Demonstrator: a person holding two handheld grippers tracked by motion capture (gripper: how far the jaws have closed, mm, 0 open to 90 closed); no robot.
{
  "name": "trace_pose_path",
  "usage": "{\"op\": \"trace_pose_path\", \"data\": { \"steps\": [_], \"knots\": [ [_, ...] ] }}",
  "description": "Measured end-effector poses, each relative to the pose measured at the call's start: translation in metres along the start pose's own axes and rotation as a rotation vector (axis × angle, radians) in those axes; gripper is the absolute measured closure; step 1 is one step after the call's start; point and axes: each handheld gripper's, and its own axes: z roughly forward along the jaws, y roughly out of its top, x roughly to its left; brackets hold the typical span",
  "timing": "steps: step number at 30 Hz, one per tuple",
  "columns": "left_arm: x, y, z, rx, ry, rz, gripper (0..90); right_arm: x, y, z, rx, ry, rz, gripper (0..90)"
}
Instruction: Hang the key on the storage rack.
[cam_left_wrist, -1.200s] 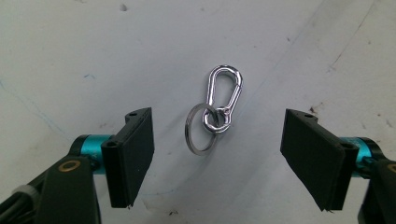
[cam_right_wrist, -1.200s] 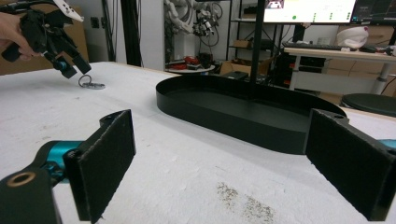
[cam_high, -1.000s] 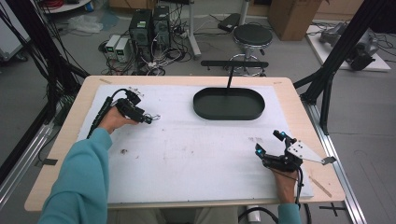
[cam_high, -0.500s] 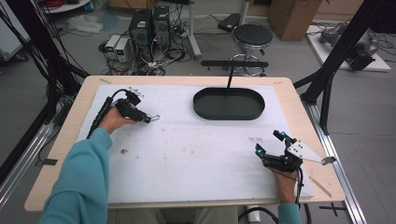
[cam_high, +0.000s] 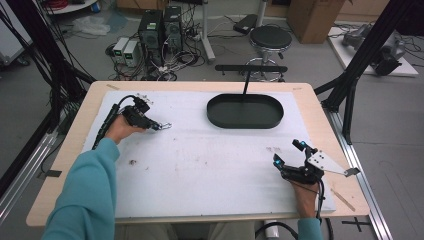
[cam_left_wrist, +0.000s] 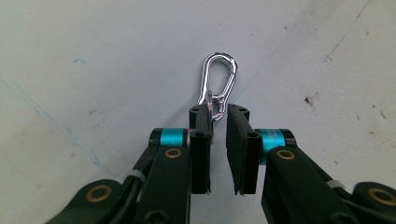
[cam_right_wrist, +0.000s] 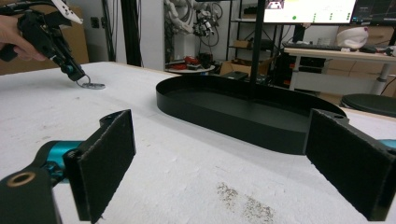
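The left tool (cam_left_wrist: 218, 122) pinches the end of a silver snap hook (cam_left_wrist: 218, 80), which lies flat on the white surface (cam_high: 210, 165) near its far-left corner. The right tool (cam_right_wrist: 219, 172) is spread wide near the front-right corner, facing the black tray (cam_high: 245, 111).

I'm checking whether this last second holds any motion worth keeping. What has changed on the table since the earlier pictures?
Nothing visibly changed. The left gripper stays at the silver carabiner on the white mat, jaws close around its end. The right gripper rests open near the table's right edge, and the black tray sits where it was.
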Motion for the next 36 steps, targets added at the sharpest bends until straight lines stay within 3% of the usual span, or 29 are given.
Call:
{"op": "trace_pose_path", "data": {
  "steps": [16,21,24,32,36],
  "knots": [
    [-0.002,-0.001,0.000,-0.009,0.017,0.009,87.7,0.000,0.000,0.000,-0.001,0.000,0.003,8.6],
    [-0.005,-0.002,0.000,-0.015,0.053,0.013,88.0,0.000,0.000,0.000,0.000,0.000,0.004,8.6],
    [-0.007,-0.004,0.000,-0.035,0.069,0.017,88.1,0.000,0.000,0.000,0.001,0.000,0.005,8.6],
    [-0.008,-0.011,-0.003,-0.078,0.060,-0.009,88.1,0.000,0.000,0.000,0.001,0.000,0.002,8.6],
    [-0.013,-0.010,-0.006,-0.103,0.056,0.014,88.2,0.000,0.000,0.000,-0.002,0.002,-0.002,8.6]
  ]
}}
